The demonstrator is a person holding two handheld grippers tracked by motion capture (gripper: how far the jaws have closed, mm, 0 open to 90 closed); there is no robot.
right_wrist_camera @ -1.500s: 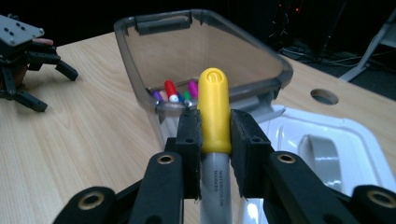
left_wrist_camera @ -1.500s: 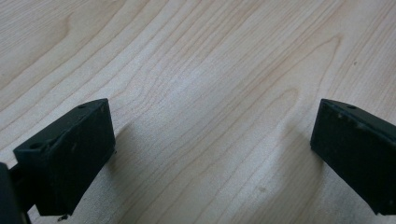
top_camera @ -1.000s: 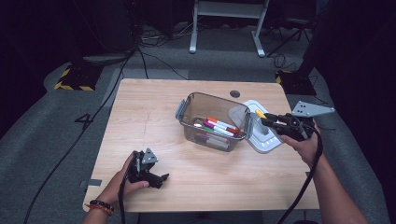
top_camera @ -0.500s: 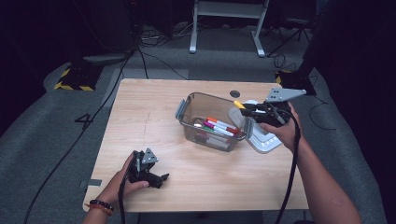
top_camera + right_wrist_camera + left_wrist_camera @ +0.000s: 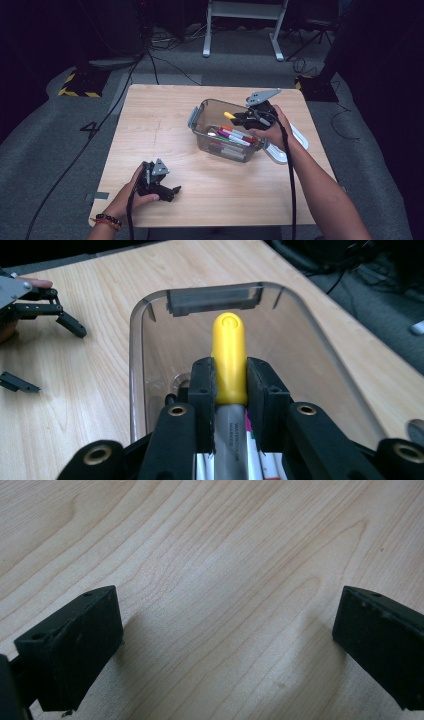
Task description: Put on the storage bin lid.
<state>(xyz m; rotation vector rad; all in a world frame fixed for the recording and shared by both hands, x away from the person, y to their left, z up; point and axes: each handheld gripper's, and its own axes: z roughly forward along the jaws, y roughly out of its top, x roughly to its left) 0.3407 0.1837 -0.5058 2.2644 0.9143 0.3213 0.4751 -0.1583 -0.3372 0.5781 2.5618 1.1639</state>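
A clear plastic container (image 5: 200, 123) (image 5: 145, 355) stands on the wooden table (image 5: 160, 130), with several markers (image 5: 235, 136) lying in it. My right gripper (image 5: 239, 118) (image 5: 230, 385) hovers over the container's right part, shut on a grey marker with a yellow cap (image 5: 229, 115) (image 5: 229, 357) that points across the open top. My left gripper (image 5: 169, 191) (image 5: 225, 645) rests low on the table near the front left, open, with bare wood between its jaws.
The container's white lid (image 5: 299, 141) lies on the table just right of it. Cables (image 5: 165, 65) and a white stand (image 5: 242, 10) are on the grey floor beyond the table's far edge. A yellow-black striped block (image 5: 80, 85) sits at the left.
My right gripper has carried the yellow-capped marker leftward from beside the lid to above the container. The left gripper has stayed in place.
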